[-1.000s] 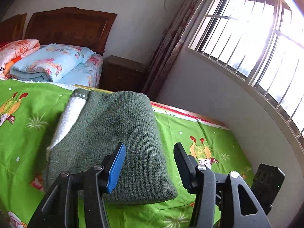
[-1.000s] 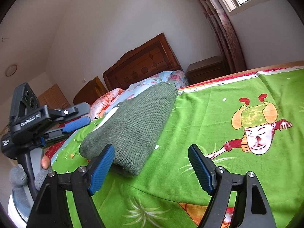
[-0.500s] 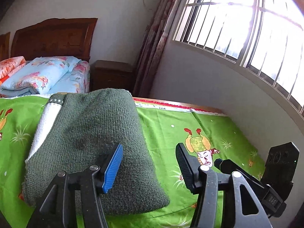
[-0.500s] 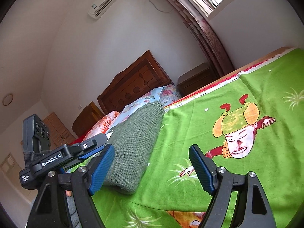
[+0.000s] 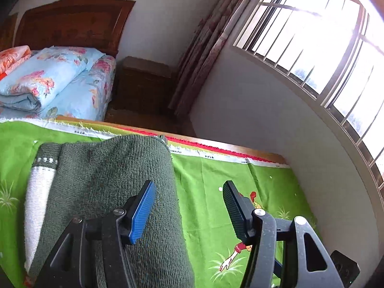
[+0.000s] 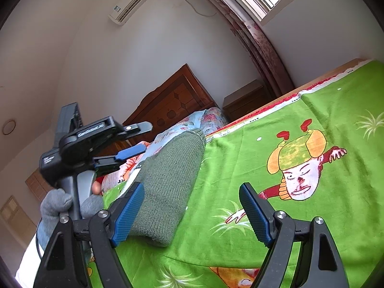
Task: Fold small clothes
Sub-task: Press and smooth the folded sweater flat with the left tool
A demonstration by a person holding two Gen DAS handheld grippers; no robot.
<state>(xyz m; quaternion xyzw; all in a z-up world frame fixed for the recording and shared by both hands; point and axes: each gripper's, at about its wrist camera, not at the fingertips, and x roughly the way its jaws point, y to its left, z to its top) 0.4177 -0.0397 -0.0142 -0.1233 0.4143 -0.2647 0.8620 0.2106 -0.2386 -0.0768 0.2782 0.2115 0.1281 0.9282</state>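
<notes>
A folded dark green knit garment (image 5: 108, 192) with a white ribbed part (image 5: 38, 192) at its left lies on the green cartoon-print sheet (image 5: 216, 172). It also shows in the right wrist view (image 6: 168, 180). My left gripper (image 5: 189, 206) is open and empty, raised above the garment's right edge. In the right wrist view the left gripper (image 6: 134, 141) hangs above the garment's far side. My right gripper (image 6: 192, 216) is open and empty, above the garment's near end.
A wooden headboard (image 5: 72, 24), folded floral quilts (image 5: 48, 81) and a nightstand (image 5: 144, 84) lie beyond the sheet's far edge. A barred window (image 5: 324, 48) and curtain (image 5: 204, 55) are on the right wall. An air conditioner (image 6: 134, 0) hangs high.
Both grippers have tilted and shifted over the folded garment. The left gripper now sits closer above the garment. Both stay open.
</notes>
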